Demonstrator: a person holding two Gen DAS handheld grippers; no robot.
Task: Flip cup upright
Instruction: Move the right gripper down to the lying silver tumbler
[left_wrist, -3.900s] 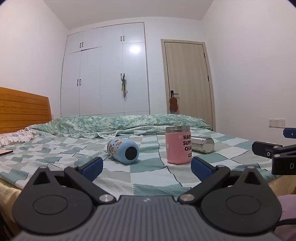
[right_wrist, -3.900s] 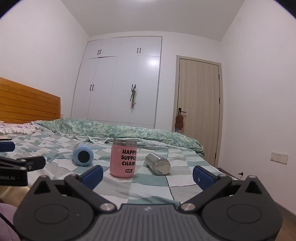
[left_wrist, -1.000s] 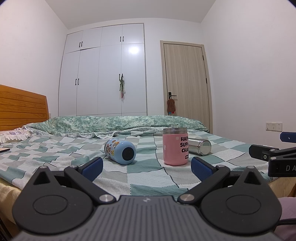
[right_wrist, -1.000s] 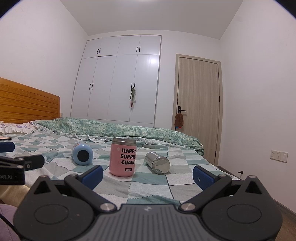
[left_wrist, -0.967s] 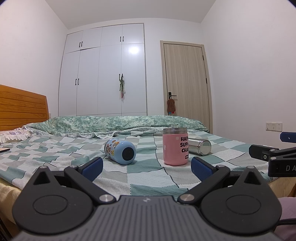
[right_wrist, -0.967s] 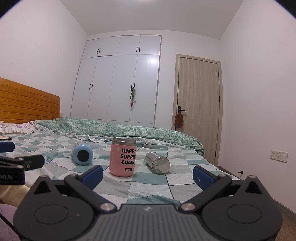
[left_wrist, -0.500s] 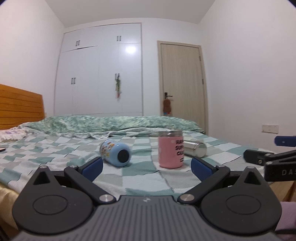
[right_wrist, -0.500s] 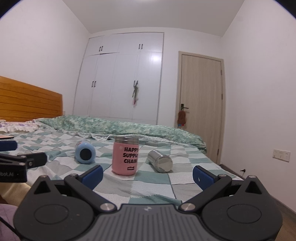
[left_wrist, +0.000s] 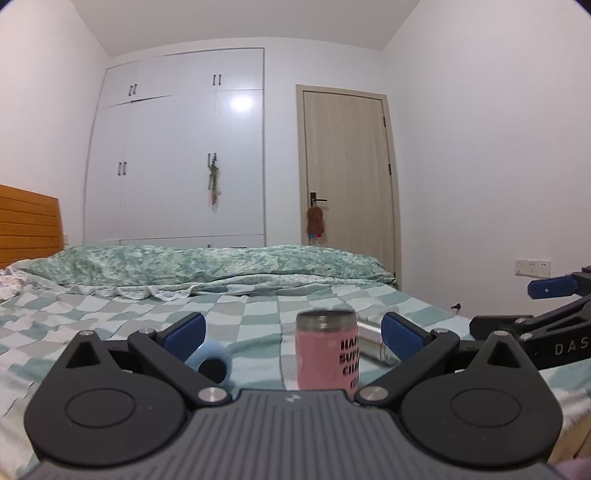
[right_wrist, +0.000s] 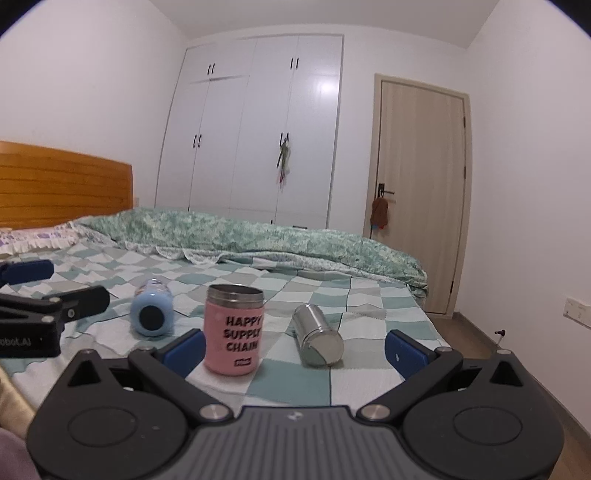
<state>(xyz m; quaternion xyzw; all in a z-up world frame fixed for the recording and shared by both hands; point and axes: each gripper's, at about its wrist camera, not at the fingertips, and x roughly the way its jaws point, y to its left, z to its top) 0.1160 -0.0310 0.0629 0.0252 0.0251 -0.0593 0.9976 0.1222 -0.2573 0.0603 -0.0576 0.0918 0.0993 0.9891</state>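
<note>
A pink cup (right_wrist: 234, 329) with black lettering stands upright on the checkered bed (right_wrist: 369, 295). A light blue cup (right_wrist: 151, 313) lies on its side to its left, base toward me. A steel cup (right_wrist: 317, 335) lies on its side to its right. In the left wrist view the pink cup (left_wrist: 327, 349) stands between my fingers, the blue cup (left_wrist: 211, 362) is partly hidden behind the left finger, and the steel cup (left_wrist: 371, 342) is partly hidden. My left gripper (left_wrist: 291, 330) is open and empty. My right gripper (right_wrist: 293, 349) is open and empty, short of the cups.
A folded green quilt (right_wrist: 258, 236) lies across the far side of the bed. A wooden headboard (right_wrist: 62, 184) stands at the left. White wardrobes (right_wrist: 258, 129) and a door (right_wrist: 421, 184) are behind. The bed's right edge drops to the floor (right_wrist: 476, 328).
Both grippers have moved forward and lower toward the cups. The left view has turned right, so the blue cup now sits behind its left finger. The cups have not moved.
</note>
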